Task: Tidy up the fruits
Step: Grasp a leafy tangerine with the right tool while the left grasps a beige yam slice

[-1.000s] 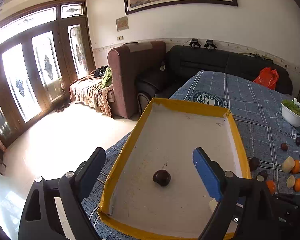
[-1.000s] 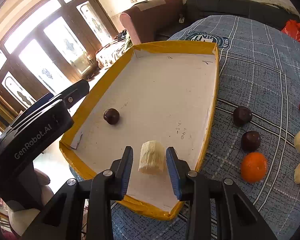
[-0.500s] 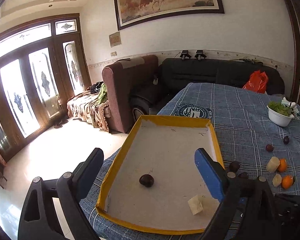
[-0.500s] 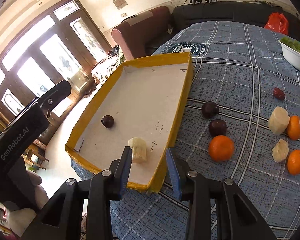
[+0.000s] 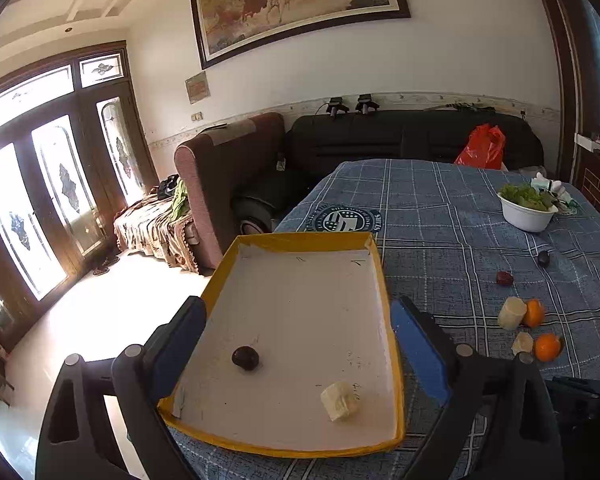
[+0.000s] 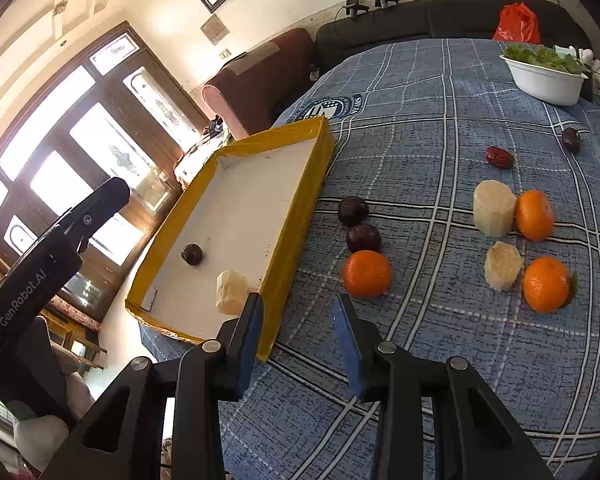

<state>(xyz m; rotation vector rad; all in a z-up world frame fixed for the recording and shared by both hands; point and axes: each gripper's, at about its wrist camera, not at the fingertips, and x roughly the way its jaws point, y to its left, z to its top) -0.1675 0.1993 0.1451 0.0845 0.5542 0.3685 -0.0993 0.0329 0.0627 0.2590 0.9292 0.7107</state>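
A yellow-rimmed tray (image 5: 380, 272) (image 6: 296, 216) lies on the blue plaid table. In it are a dark plum (image 5: 245, 357) (image 6: 192, 254) and a pale banana piece (image 5: 340, 401) (image 6: 231, 286). My left gripper (image 5: 300, 348) is open and empty, held above the tray's near end. My right gripper (image 6: 298, 320) is open and empty, above the cloth just right of the tray's near corner. In front of it lie an orange (image 6: 366, 273) and two dark plums (image 6: 363, 238). Further right are two banana pieces (image 6: 494, 208) and two oranges (image 6: 546, 284).
A white bowl of greens (image 6: 544, 74) (image 5: 526, 210) stands at the far right of the table. Two dark red fruits (image 6: 499, 157) lie near it. Sofas and an armchair stand beyond the table; the table edge drops off left of the tray.
My right gripper has let go of the banana piece in the tray and moved back and to the right, over the cloth. My left gripper has lifted and drawn back from the tray.
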